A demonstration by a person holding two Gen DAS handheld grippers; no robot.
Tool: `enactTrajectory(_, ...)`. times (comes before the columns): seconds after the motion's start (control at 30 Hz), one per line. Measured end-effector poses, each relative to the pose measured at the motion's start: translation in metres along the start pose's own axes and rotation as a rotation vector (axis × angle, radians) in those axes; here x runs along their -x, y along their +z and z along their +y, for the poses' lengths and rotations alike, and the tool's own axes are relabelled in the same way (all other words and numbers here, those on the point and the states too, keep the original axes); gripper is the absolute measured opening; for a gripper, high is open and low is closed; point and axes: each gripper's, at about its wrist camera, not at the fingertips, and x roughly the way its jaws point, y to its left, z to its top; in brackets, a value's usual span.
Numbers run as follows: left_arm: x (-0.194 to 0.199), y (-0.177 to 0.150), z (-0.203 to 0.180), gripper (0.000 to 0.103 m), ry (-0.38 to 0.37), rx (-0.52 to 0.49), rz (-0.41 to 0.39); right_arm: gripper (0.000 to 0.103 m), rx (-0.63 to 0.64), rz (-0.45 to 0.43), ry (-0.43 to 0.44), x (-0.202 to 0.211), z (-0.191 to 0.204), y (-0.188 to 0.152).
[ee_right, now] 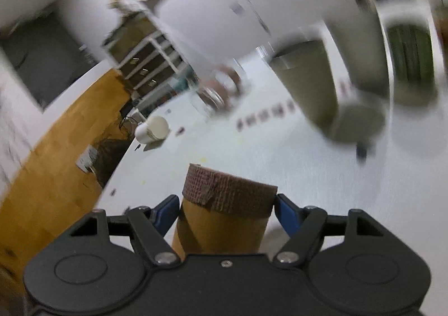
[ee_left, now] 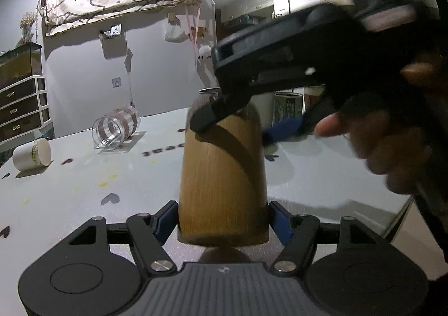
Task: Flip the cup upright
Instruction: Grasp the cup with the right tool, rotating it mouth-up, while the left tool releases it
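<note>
— Wooden cup (ee_left: 222, 176) sits between both grippers, above the white table (ee_left: 70, 181); who holds it?

— Left gripper (ee_left: 222, 220) squeezes its wide end; right gripper (ee_right: 225, 211) pinches its narrow, taped end; clear glass (ee_left: 116, 128) and white jar (ee_left: 32, 154) lie sideways behind the cup.

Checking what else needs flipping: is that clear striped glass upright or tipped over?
Tipped over: the clear striped glass lies on its side on the table, open mouth sideways.

Both grippers' jaws clamped, right (ee_left: 232, 123) above left (ee_left: 223, 220).
</note>
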Motion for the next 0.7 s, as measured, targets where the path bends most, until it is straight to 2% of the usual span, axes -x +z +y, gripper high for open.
enactTrajectory(0.13, -0.009, -0.003, -0.002, 0.070, -0.016, 0.034, -0.017, 0.072, 0.244, -0.096, -0.065, 0.023, 0.032, -0.010)
enactTrajectory(0.27, -0.013, -0.012, -0.006, 0.070, -0.006, 0.028, -0.037, 0.071, 0.387, -0.117, -0.094, 0.039, 0.047, -0.026)
enactTrajectory(0.37, -0.014, -0.017, -0.007, 0.070, -0.001, 0.055, -0.037, 0.073, 0.451, -0.095, -0.077, 0.047, 0.054, -0.036)
enactTrajectory(0.47, -0.014, -0.018, -0.008, 0.070, 0.009, 0.067, -0.047, 0.073, 0.505, -0.109, -0.114, 0.046, 0.062, -0.045)
enactTrajectory(0.7, -0.012, -0.020, -0.010, 0.072, 0.014, 0.065, -0.054, 0.074, 0.490, -0.107, -0.085, 0.028, 0.057, -0.036)
